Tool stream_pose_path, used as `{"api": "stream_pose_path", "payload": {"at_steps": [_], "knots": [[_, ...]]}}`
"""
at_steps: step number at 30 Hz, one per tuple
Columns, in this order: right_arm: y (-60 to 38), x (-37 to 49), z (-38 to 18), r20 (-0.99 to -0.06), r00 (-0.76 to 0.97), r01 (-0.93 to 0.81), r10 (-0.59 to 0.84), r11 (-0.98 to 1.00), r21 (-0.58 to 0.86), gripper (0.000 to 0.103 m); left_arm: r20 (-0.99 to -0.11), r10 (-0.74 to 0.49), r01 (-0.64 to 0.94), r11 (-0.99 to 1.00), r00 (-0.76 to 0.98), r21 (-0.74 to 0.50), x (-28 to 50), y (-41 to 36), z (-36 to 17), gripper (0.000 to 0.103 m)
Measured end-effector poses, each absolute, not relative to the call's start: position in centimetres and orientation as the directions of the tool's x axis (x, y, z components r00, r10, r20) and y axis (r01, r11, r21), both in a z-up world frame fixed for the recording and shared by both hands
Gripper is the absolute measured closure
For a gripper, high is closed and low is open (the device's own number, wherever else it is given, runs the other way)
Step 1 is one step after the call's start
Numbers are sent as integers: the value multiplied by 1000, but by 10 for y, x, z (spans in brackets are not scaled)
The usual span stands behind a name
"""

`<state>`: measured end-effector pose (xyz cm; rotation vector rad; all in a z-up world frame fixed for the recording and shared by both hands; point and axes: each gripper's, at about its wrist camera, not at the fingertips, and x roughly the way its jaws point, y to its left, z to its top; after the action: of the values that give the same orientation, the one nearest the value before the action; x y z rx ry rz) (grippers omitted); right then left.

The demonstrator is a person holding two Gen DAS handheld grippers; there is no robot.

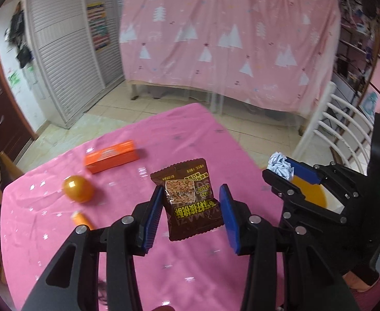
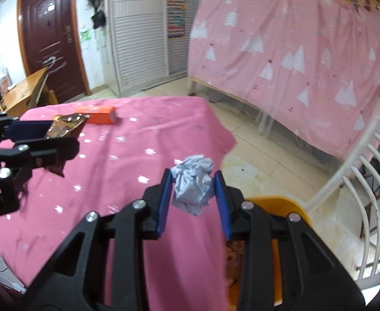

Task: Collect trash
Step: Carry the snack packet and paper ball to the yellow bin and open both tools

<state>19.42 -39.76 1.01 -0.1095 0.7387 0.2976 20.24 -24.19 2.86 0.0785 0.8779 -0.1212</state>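
A brown snack packet [image 1: 190, 207] with yellow print hangs above the pink-clothed table [image 1: 190, 134], pinched by its edges between the blue pads of my left gripper [image 1: 192, 189], which is shut on it. The right wrist view shows the same packet [image 2: 65, 127] in the left gripper [image 2: 68, 133] at the left edge. My right gripper [image 2: 192, 175] is shut on a crumpled ball of white paper [image 2: 192, 189], held over the table's right edge. That gripper [image 1: 280, 167] and the paper ball [image 1: 280, 165] also show at the right of the left wrist view. An orange bin [image 2: 280, 204] stands just below and to the right.
On the table lie an orange box [image 1: 112, 155], a golden egg-shaped ball [image 1: 77, 189] and a small orange object [image 1: 82, 219]. A white slatted chair [image 2: 358, 181] stands right of the bin [image 1: 309, 191]. A pink tree-print sheet [image 1: 228, 39] hangs beyond the tiled floor.
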Motion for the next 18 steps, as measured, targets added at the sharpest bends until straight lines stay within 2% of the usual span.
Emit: {"api": "stream_pose_path", "payload": {"at_steps": [10, 18], "knots": [[-460, 205, -20, -708, 685, -204, 168, 978, 35, 72, -804, -153, 254, 967, 574, -3, 228, -323, 18, 64], [-490, 214, -41, -732, 662, -164, 158, 984, 64, 72, -837, -167, 293, 956, 522, -8, 241, -357, -1, 64]]}}
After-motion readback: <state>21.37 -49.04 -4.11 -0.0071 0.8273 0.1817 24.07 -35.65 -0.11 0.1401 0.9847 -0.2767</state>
